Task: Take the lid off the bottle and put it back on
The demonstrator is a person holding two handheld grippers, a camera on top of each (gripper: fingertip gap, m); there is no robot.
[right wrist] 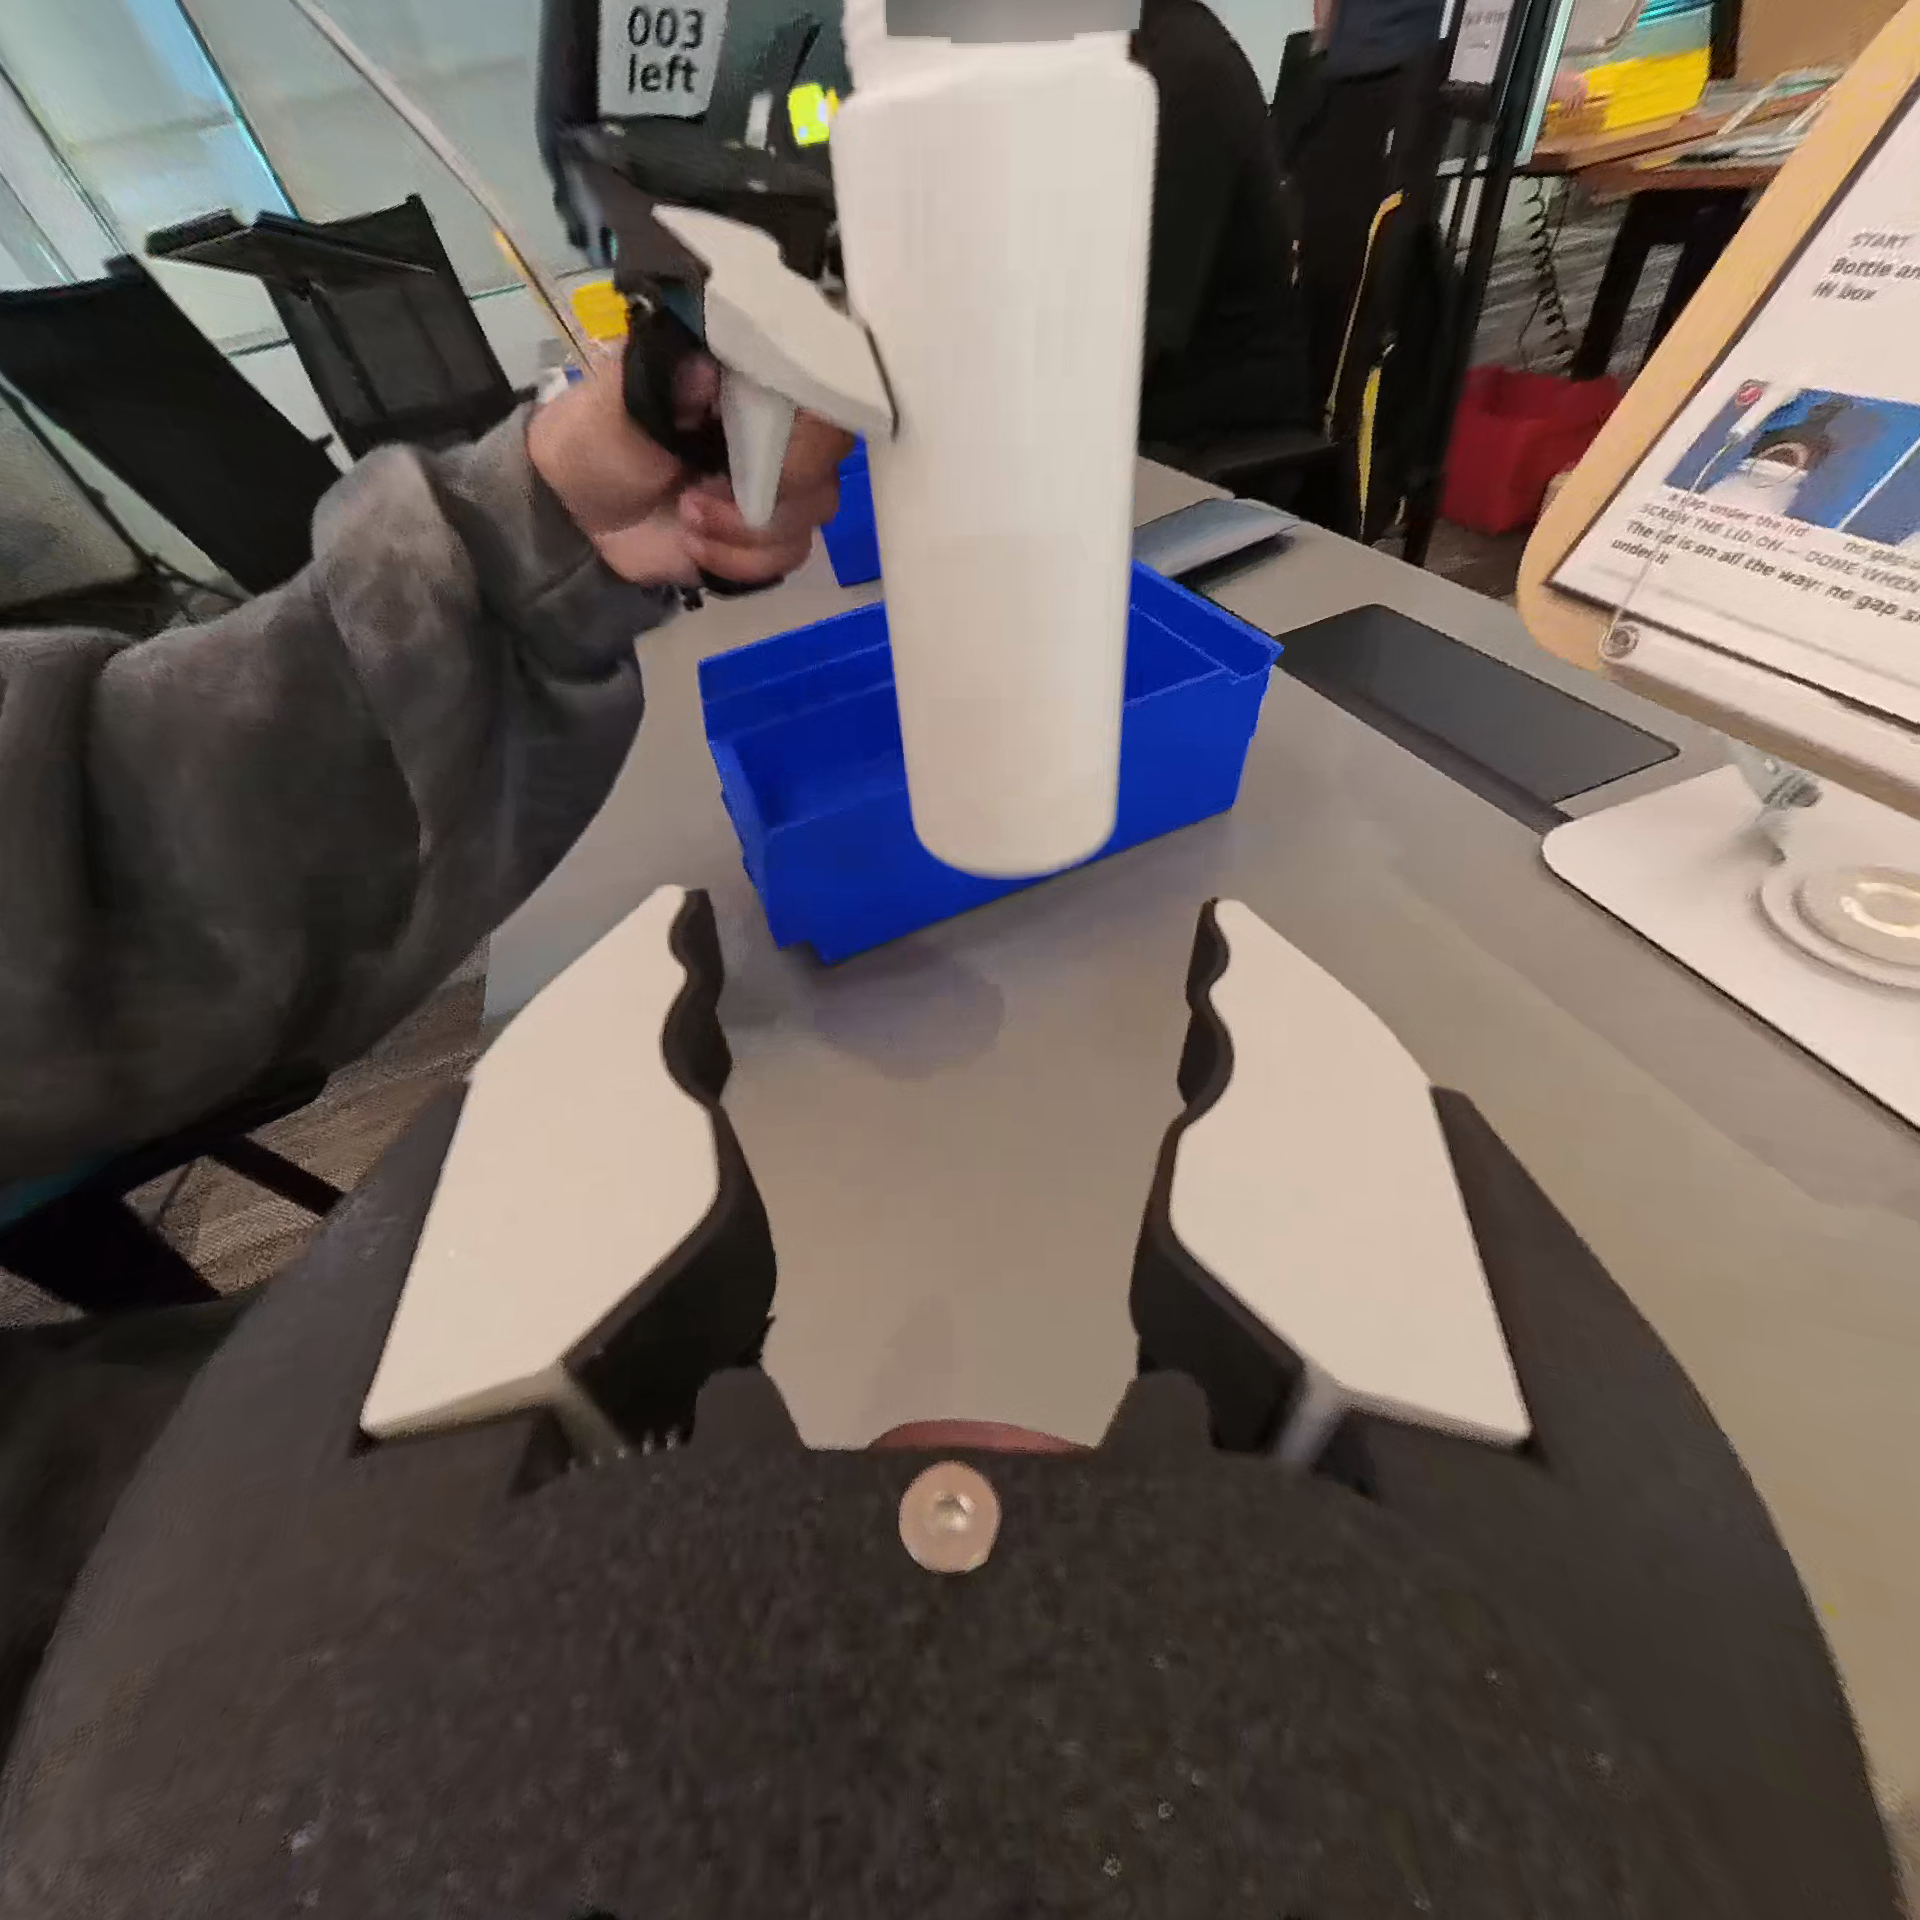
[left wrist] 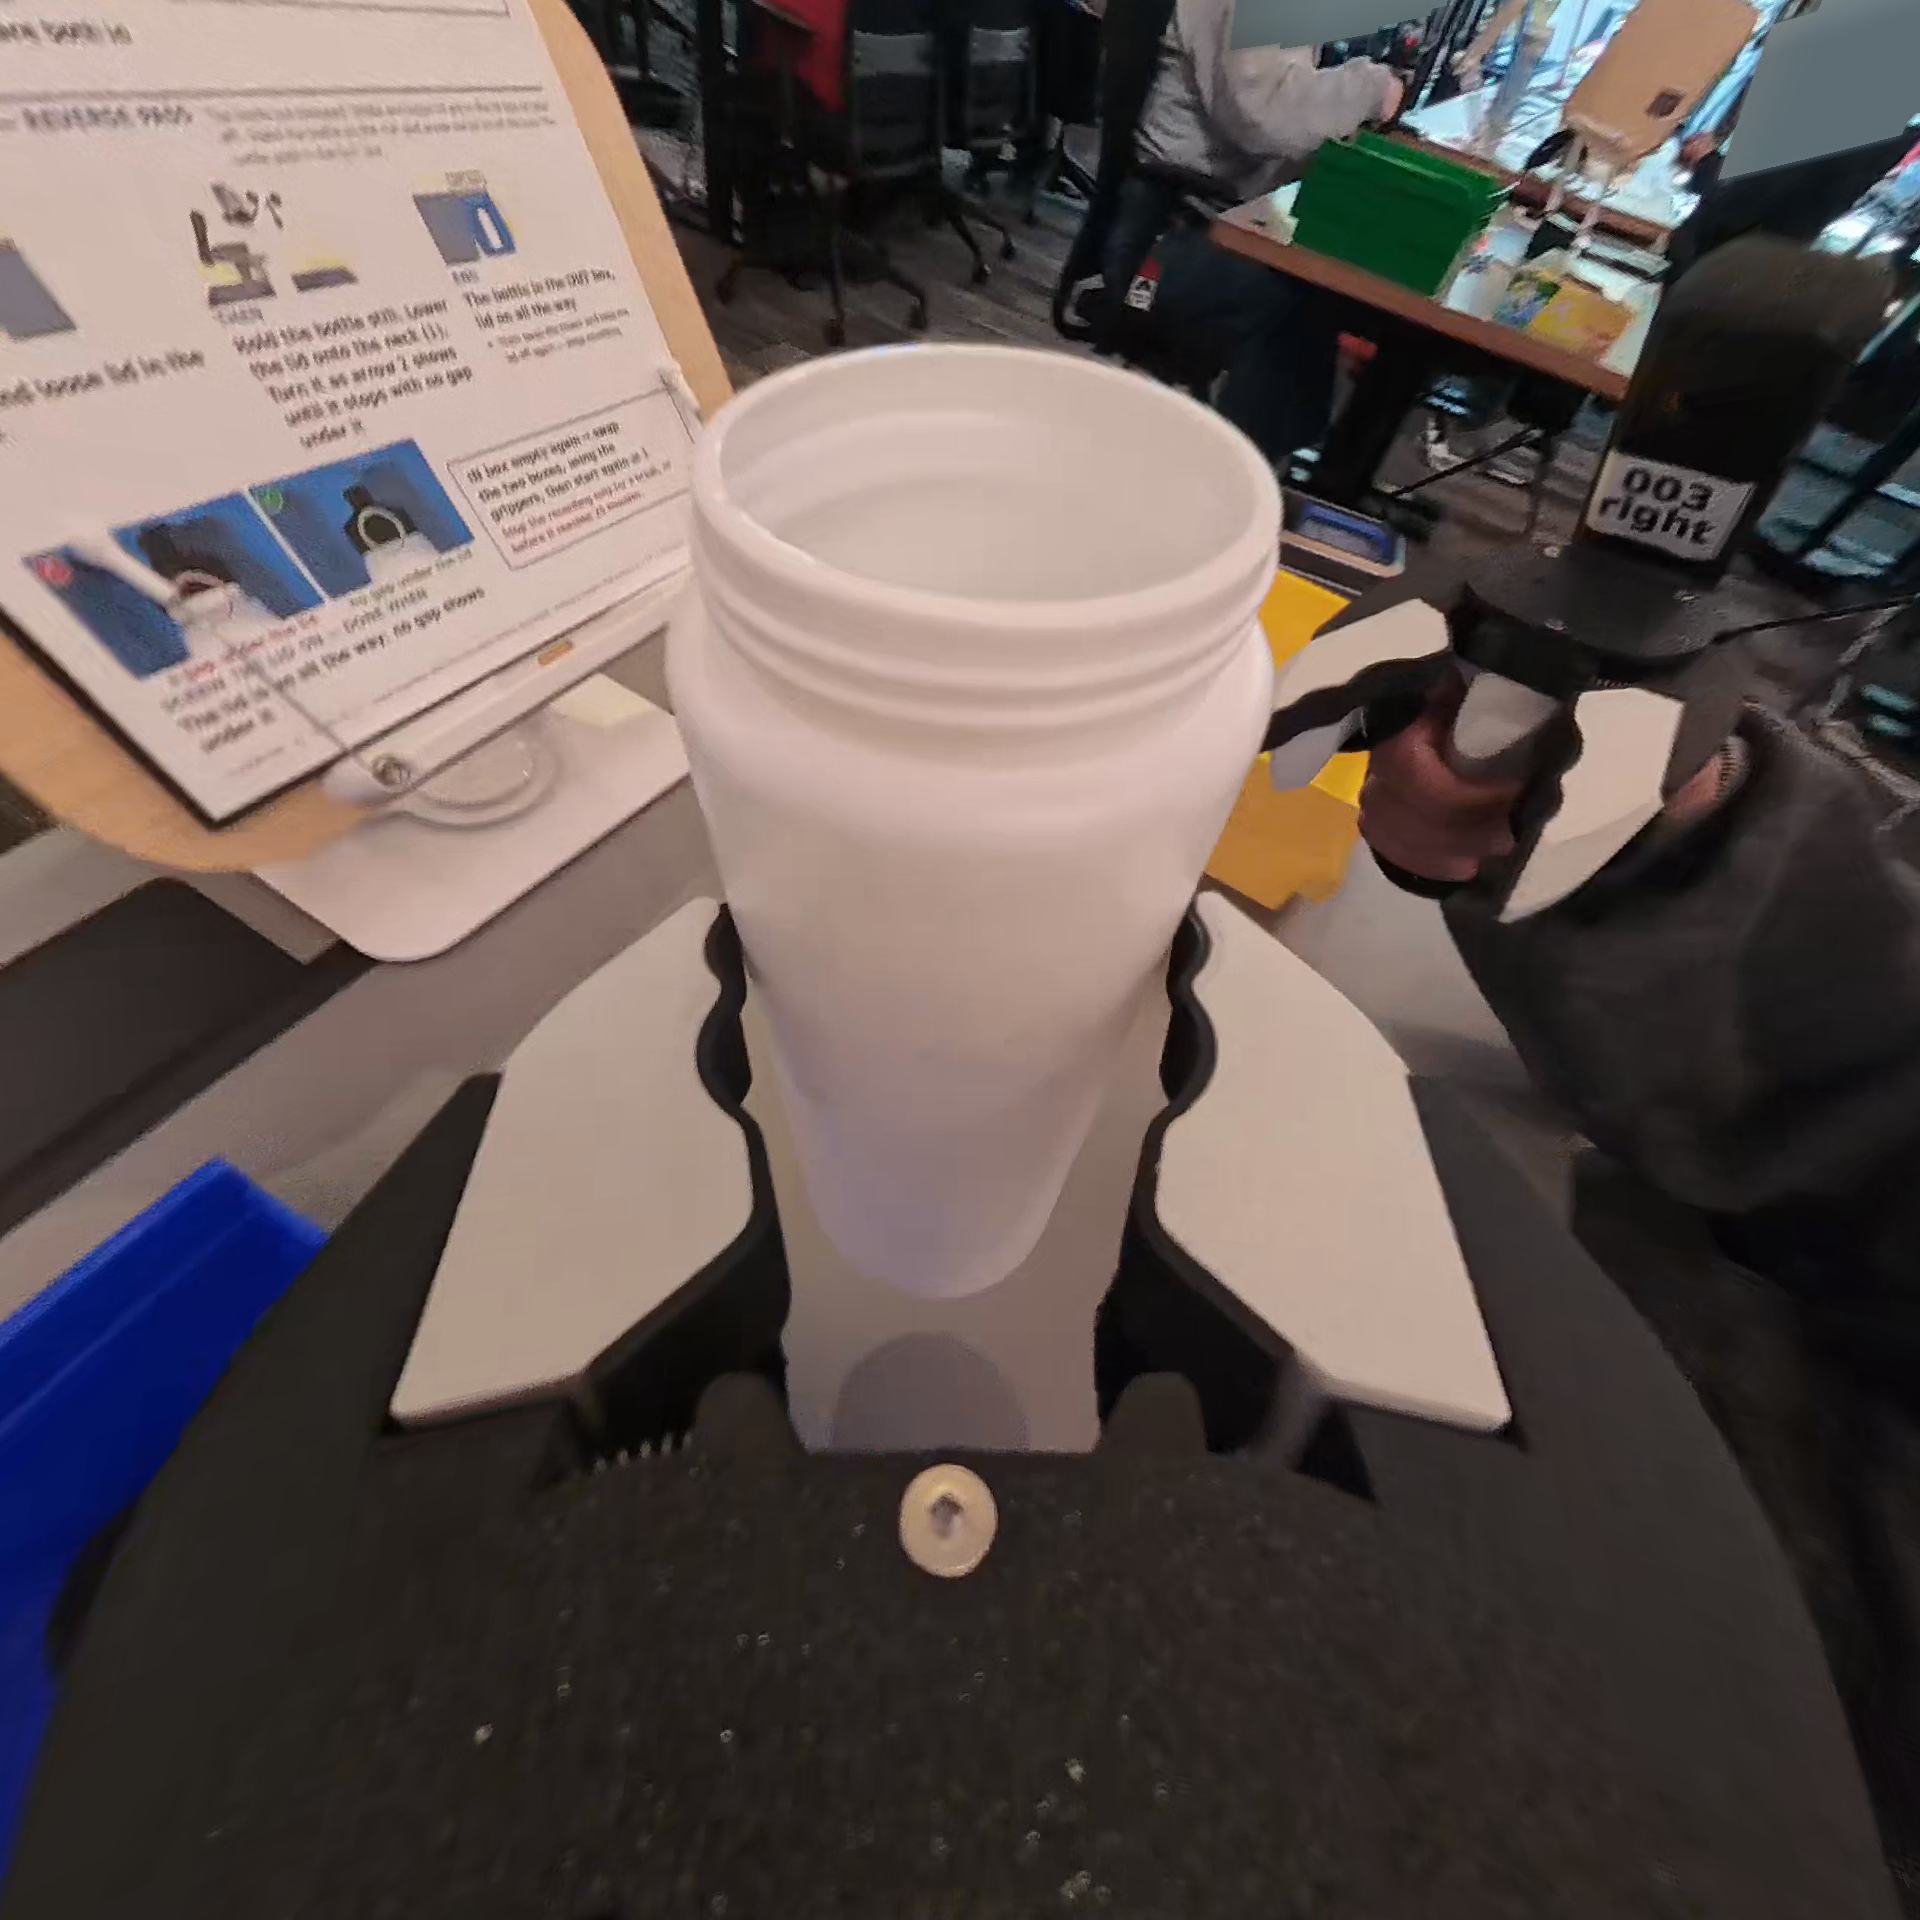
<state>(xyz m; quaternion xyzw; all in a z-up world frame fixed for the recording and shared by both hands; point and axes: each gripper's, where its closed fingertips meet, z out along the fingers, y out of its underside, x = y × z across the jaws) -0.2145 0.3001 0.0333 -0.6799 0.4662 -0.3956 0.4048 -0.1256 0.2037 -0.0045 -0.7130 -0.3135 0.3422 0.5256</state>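
Observation:
A white bottle (left wrist: 966, 790) with an open threaded mouth and no lid stands between the fingers of my left gripper (left wrist: 956, 935), which is shut on its body. In the right wrist view the bottle (right wrist: 1008, 468) hangs upright in the air above a blue bin (right wrist: 1184, 727), held by the left gripper (right wrist: 873, 405). My right gripper (right wrist: 951, 920) is open and empty, low over the grey table (right wrist: 1039, 1143), a short way in front of the bottle. It also shows in the left wrist view (left wrist: 1320, 717), to the right of the bottle. No lid is in view.
An instruction board (left wrist: 312, 416) on a white stand stands behind the bottle; it also shows at the right of the right wrist view (right wrist: 1766, 468). A yellow bin (left wrist: 1288, 831) sits beyond the bottle. A black mat (right wrist: 1455, 707) lies on the table. A second blue bin (right wrist: 852, 520) stands farther back.

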